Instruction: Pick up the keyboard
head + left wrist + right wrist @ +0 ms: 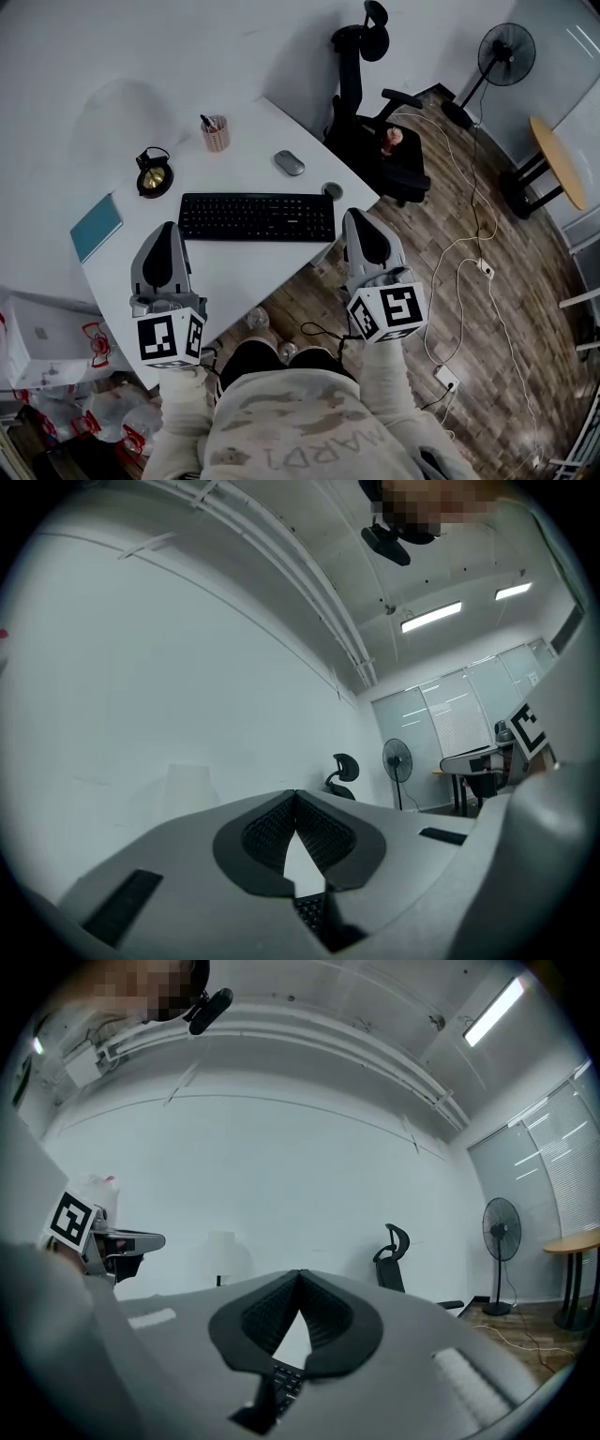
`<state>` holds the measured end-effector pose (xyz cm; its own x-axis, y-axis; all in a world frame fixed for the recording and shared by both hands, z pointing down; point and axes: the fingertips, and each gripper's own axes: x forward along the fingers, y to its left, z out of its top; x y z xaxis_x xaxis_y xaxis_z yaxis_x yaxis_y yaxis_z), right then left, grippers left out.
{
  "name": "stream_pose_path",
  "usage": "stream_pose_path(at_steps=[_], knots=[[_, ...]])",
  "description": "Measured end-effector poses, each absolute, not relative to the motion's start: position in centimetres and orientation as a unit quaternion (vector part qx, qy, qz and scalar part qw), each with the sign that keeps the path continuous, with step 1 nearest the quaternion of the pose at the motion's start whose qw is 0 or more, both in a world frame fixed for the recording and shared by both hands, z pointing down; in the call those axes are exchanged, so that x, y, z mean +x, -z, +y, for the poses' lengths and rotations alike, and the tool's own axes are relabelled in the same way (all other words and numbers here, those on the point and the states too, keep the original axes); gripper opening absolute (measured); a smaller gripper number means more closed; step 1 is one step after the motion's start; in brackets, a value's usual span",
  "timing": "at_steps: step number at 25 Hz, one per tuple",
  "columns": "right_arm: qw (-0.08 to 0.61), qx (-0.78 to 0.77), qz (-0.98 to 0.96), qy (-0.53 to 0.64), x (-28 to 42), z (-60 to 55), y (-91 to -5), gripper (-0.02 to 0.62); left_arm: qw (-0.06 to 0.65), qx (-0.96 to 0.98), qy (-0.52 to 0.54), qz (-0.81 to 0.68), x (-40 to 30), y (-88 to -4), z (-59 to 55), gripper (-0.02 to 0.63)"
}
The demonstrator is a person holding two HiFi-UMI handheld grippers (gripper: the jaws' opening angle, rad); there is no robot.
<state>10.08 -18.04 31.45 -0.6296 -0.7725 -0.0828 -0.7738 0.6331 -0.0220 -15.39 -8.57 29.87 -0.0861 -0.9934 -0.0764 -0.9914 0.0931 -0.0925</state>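
Nothing is picked up yet. A black keyboard (257,217) lies flat in the middle of a white desk (253,122), untouched. The two grippers hover at its ends, apart from it: the left gripper (169,230) at the keyboard's 8 o'clock, the right gripper (359,220) at its 3 o'clock. In each gripper view the jaws meet at the tips, closed on nothing, with keys just visible below. Judging by this, opening the jaws, taking hold and lifting all remain.

The room has a wood floor (469,319) strewn with cables and plain white walls. From the keyboard, a black chair (375,122) stands at 2 o'clock, and a round table (558,161) and a fan (502,56) stand further out the same way. On the desk are a teal notebook (96,226) at 9 o'clock, a pen cup (216,133) at 11 o'clock and a grey mouse (289,162) at 1 o'clock.
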Motion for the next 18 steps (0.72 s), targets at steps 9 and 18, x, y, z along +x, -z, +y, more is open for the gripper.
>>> stream_pose_path(at_steps=[9,18], knots=[[0.013,-0.423,0.906,0.016,8.4,-23.2,-33.9,0.011,0.013,-0.67,0.024,0.742,-18.4,-33.1,-13.1,0.006],[-0.037,-0.44,0.894,0.082,7.6,-30.0,-39.1,0.011,-0.055,-0.672,0.069,0.735,-21.9,-38.4,-18.7,0.008]])
